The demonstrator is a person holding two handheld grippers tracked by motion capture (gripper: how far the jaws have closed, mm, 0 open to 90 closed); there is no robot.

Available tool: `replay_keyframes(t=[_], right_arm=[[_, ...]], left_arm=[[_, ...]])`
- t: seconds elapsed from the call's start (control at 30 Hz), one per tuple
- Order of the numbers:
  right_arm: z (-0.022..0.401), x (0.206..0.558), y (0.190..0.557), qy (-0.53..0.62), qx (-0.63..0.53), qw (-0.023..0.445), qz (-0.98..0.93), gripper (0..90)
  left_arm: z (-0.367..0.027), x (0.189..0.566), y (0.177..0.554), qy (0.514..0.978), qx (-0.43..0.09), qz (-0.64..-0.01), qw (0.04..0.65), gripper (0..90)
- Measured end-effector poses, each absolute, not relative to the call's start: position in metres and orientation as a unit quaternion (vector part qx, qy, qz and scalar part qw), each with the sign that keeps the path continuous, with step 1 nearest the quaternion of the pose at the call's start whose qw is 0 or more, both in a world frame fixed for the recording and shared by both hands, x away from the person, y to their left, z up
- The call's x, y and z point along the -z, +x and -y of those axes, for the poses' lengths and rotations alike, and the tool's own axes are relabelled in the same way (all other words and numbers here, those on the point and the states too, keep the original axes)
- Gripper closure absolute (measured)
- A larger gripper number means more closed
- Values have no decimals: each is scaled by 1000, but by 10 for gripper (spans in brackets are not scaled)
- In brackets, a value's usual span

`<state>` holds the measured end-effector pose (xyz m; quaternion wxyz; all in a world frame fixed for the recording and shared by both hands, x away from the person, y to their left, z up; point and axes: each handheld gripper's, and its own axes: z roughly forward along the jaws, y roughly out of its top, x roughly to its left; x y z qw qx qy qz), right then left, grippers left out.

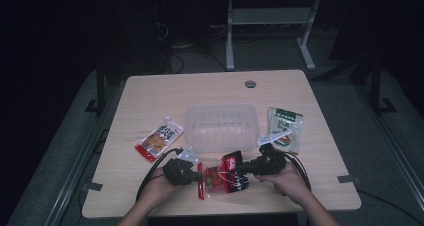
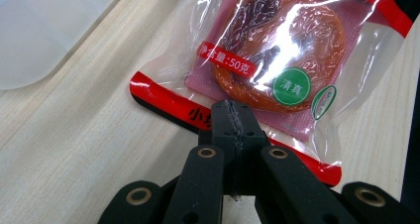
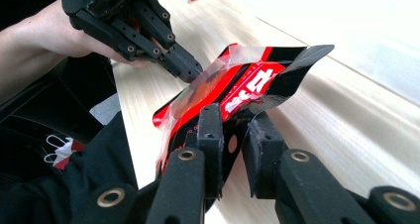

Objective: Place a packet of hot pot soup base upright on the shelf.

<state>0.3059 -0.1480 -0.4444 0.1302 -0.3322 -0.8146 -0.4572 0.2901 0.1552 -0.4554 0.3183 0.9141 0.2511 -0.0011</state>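
Centrally on the wooden table sits a clear plastic tub, the largest thing there, with its near wall just behind the two grippers. Right of it, toward the table's right edge, lies a green snack packet; left of it lies an orange-and-red packet. Close to the near edge, between the hands, is the red-trimmed clear snack pouch, showing an orange-brown piece inside and a green round label. The left gripper has its fingers pressed fully together, pinching the pouch's sealed red border at its left end. The right gripper holds the opposite end: its fingers stand only narrowly apart, with the black-and-red flap of the pouch running between them. That end is lifted and curled off the wood, while the left end lies flat. Whether the right pads press on the film I cannot tell.
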Motion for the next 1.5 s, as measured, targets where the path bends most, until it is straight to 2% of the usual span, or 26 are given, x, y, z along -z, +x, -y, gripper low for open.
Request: replay_keyframes(t=[0.1,0.17,0.3,0.6,0.63,0.77,0.83,0.87,1.0,1.5], right_arm=[[145,444,305,-326,454,125,820,793],[145,444,304,-324,453,122,822,842],[144,442,302,-314,460,116,823,881],[144,438,300,-293,475,126,820,900],[146,436,300,-292,484,132,814,900],[149,433,300,-293,499,135,805,900],[152,430,300,-293,509,135,798,900],[154,427,300,-290,519,134,793,900],[155,421,298,-284,538,139,781,900],[157,403,290,-268,578,145,757,900]], left_arm=[[-155,456,290,913,2,-253,321,899],[-156,456,290,913,3,-253,321,900],[-156,455,291,916,3,-248,316,900],[-154,456,289,913,12,-251,322,898],[-155,456,290,911,16,-253,325,861],[-158,451,289,908,20,-250,336,822],[-159,448,288,904,19,-251,346,788],[-162,445,288,900,19,-251,356,741],[-167,439,286,898,14,-247,363,680],[-188,424,277,905,1,-223,363,530]])
